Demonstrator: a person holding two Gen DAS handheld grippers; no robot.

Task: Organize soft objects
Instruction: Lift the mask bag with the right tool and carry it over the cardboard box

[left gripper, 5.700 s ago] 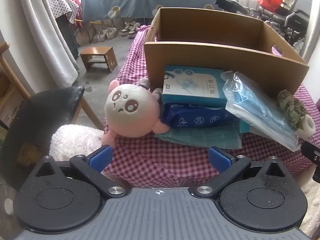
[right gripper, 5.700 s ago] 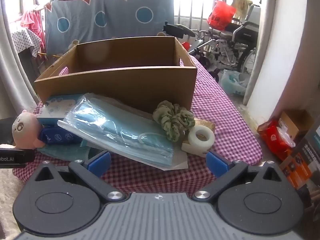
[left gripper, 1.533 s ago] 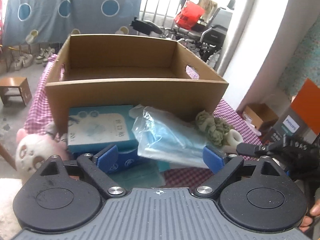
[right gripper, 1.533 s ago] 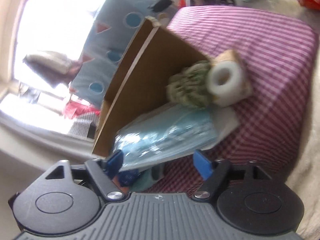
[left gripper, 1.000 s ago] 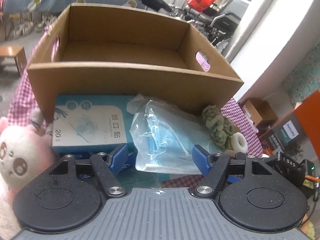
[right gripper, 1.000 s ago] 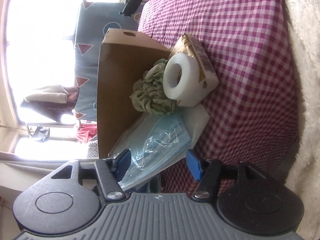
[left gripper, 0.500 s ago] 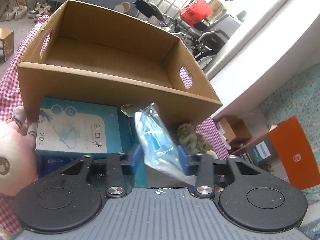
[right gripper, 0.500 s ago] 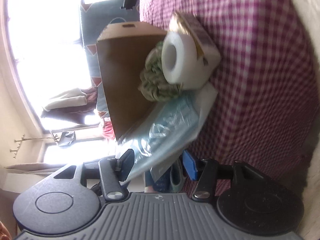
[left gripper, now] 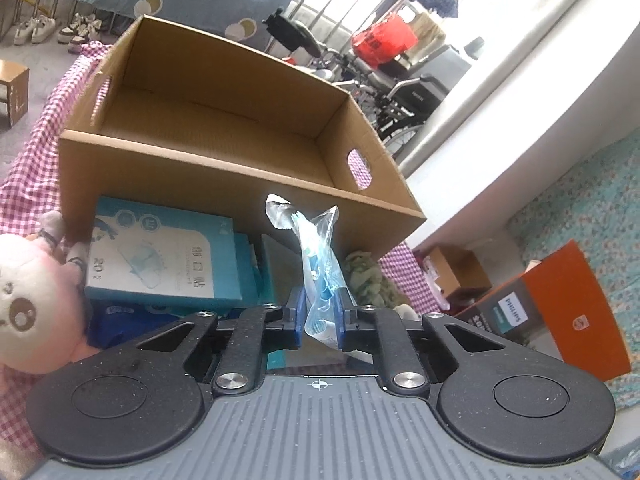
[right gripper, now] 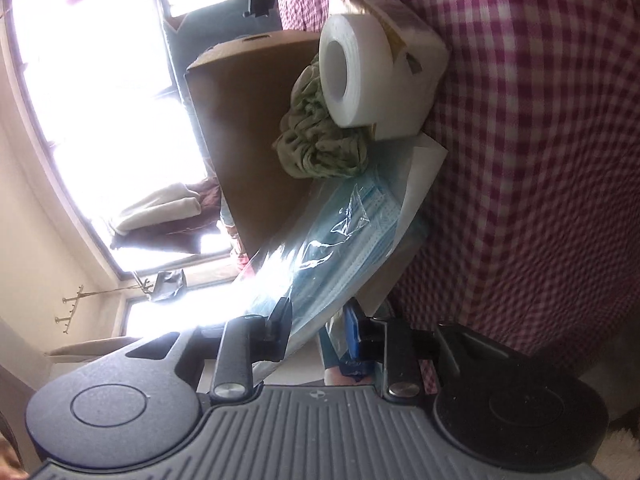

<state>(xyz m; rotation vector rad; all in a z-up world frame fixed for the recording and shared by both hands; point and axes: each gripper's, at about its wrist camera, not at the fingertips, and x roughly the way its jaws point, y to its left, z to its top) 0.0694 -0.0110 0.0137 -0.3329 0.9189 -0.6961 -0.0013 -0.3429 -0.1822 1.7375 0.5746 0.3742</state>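
Note:
My left gripper (left gripper: 318,318) is shut on the clear bag of blue face masks (left gripper: 318,268), which stands up between its blue pads in front of the open cardboard box (left gripper: 224,176). My right gripper (right gripper: 318,330), rolled on its side, has its jaws closed around the other end of the same mask bag (right gripper: 340,232). A pink plush toy (left gripper: 32,304) lies at the left edge. A green scrunchie (left gripper: 364,276) lies by the box's right corner, also in the right wrist view (right gripper: 320,136).
A teal box (left gripper: 160,256) and a dark blue packet (left gripper: 120,320) lie before the cardboard box on the checked cloth (right gripper: 540,160). A white tape roll (right gripper: 352,68) leans on a wrapped block (right gripper: 400,40). Orange and brown cartons (left gripper: 560,316) stand on the floor at right.
Both grippers have closed onto the mask bag, the left one fully. The bag has been lifted and turned edge-up in the left view. The right gripper has moved nearer.

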